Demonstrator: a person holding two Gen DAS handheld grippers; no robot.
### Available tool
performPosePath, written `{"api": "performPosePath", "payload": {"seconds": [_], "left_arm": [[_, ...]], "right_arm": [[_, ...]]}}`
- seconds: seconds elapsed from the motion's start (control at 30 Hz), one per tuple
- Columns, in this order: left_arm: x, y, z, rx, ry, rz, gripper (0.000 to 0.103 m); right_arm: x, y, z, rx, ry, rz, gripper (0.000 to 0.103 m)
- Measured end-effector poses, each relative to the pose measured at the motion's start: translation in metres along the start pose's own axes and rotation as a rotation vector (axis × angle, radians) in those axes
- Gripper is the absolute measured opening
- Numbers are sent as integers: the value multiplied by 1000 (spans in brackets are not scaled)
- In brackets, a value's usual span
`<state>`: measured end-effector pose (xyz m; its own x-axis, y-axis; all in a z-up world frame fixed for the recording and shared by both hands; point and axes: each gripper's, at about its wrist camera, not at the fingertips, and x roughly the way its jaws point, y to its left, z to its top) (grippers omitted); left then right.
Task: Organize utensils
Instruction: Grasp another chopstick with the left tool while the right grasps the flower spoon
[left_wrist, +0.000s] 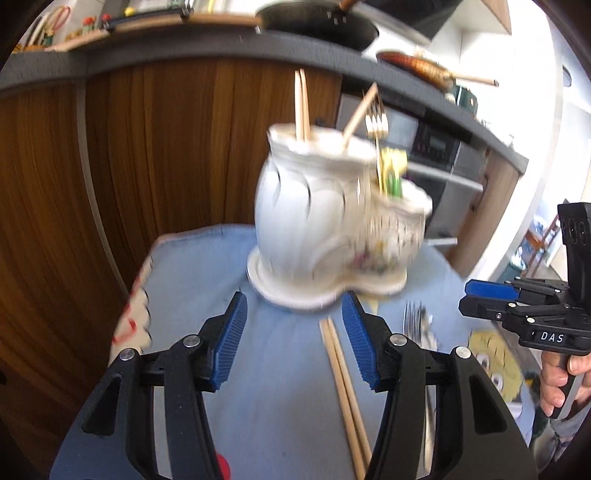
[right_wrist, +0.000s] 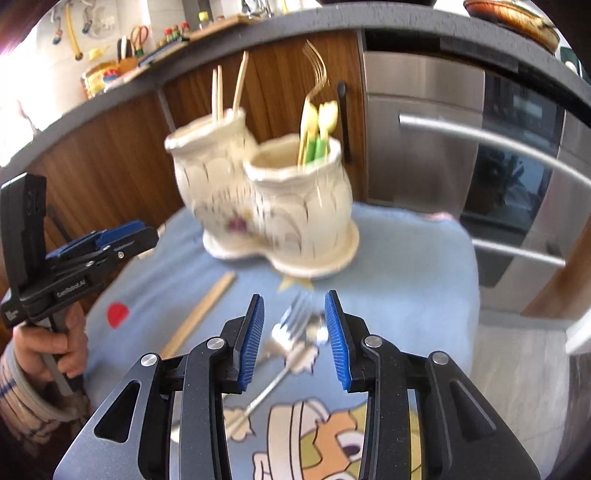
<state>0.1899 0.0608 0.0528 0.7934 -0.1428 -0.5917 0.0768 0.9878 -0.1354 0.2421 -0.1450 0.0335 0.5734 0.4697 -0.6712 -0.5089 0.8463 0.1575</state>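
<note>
The holder (right_wrist: 266, 199) is glossy glazed ceramic. The chopsticks (left_wrist: 345, 391) look like pale matt wood, the fork (right_wrist: 291, 328) shiny metal. The cloth (right_wrist: 406, 266) is soft and matt; the cabinet doors (left_wrist: 147, 147) grained wood.

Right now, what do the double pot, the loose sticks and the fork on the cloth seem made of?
Double pot: likely glazed ceramic, glossy cream with gilt lines.
Loose sticks: pale matte wood or bamboo.
Fork: shiny silvery metal, probably steel.

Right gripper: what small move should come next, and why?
Probably ease the right gripper down over the silver fork and close. Its jaws stand open with the fork head between the pads, untouched, on the blue cloth; the ceramic holder already holds other utensils.
</note>
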Motion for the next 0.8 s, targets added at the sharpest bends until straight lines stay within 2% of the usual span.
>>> {"api": "performPosePath", "payload": {"seconds": [0.27,0.5,0.8], "left_arm": [[22,-7,-30,43,111,1,54],[30,-11,-35,74,156,4,52],[39,-17,-39,93,203,21,43]], "right_arm": [[15,1,-32,26,50,-10,36],[26,8,-42,1,84,-38,37],[33,24,-44,-46,85,-79,37]]}}
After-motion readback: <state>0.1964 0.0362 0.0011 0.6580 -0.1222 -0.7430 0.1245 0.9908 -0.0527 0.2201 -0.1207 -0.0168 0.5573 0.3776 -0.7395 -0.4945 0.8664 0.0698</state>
